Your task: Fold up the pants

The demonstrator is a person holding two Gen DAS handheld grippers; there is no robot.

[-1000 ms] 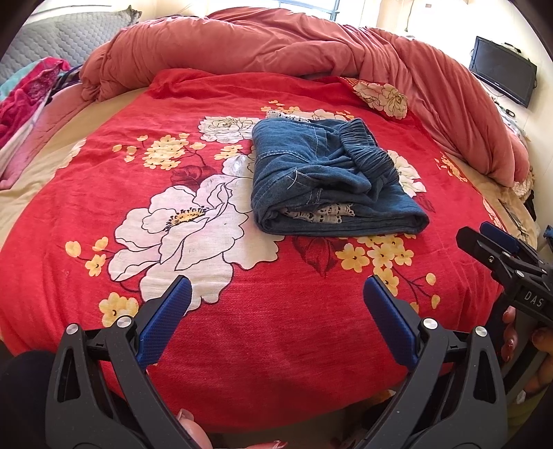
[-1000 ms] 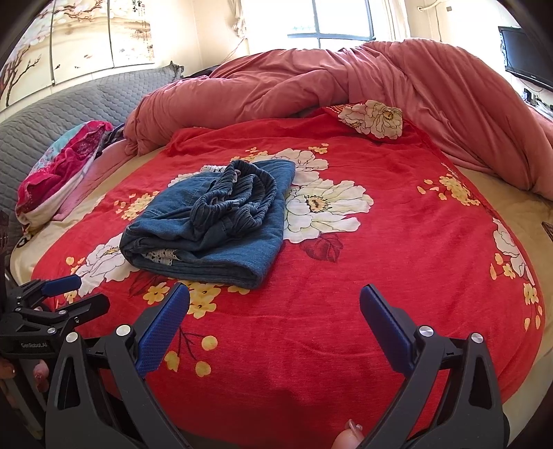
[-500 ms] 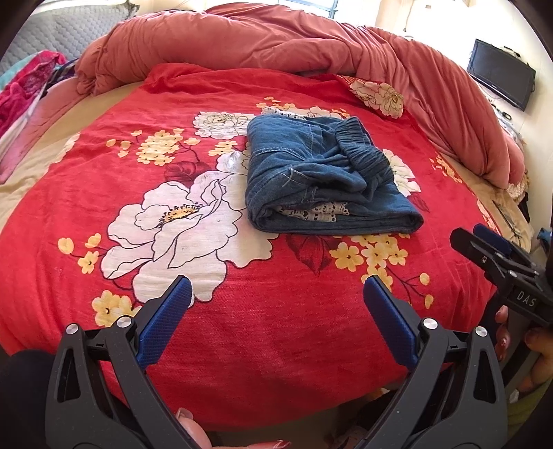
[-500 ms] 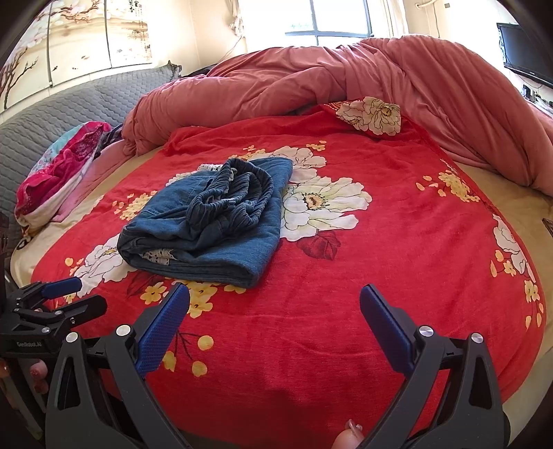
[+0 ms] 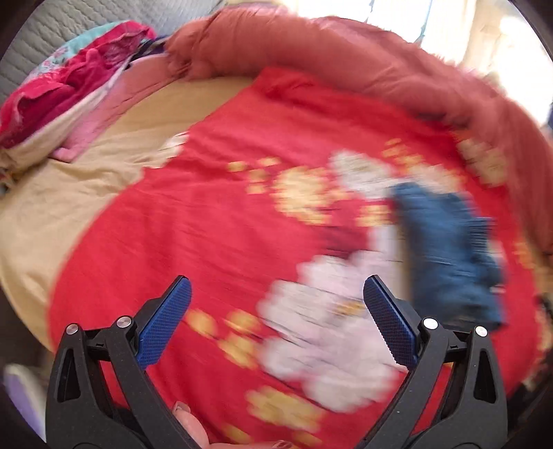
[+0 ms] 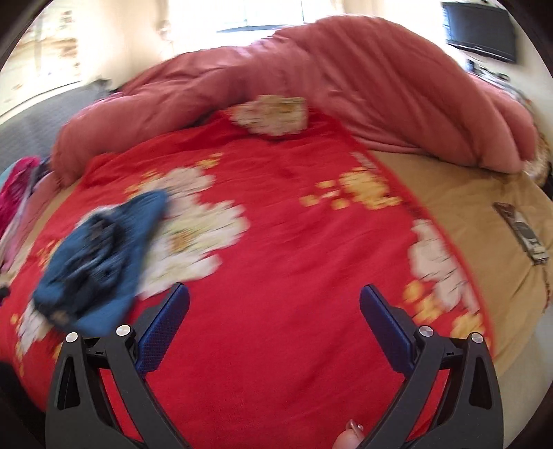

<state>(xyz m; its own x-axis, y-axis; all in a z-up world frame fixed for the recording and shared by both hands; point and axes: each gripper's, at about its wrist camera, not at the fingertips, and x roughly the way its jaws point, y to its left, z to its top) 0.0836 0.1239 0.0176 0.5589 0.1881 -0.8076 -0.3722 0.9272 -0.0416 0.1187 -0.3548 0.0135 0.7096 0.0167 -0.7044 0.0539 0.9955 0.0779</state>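
A red floral blanket [image 5: 221, 241] fills the middle of both views, spread over a tan sheet [image 6: 484, 241] that shows along the right of the right wrist view and the left of the left wrist view. A heaped salmon-pink duvet [image 6: 345, 69] arcs across the top of each frame. Bright pink clothes [image 5: 62, 79] lie piled in the upper left of the left wrist view, against a grey quilted headboard [image 5: 45, 31]. The pants [image 5: 449, 255], a folded blue denim bundle, sit on the blanket at the right of the left wrist view and the left of the right wrist view, blurred in both. A dark screen [image 6: 480, 31] hangs in the upper right. A dark flat object [image 6: 522, 231] lies on the sheet. Left gripper [image 5: 276, 321] and right gripper [image 6: 274, 324] both have blue fingers spread wide, empty, above the blanket and apart from the pants.
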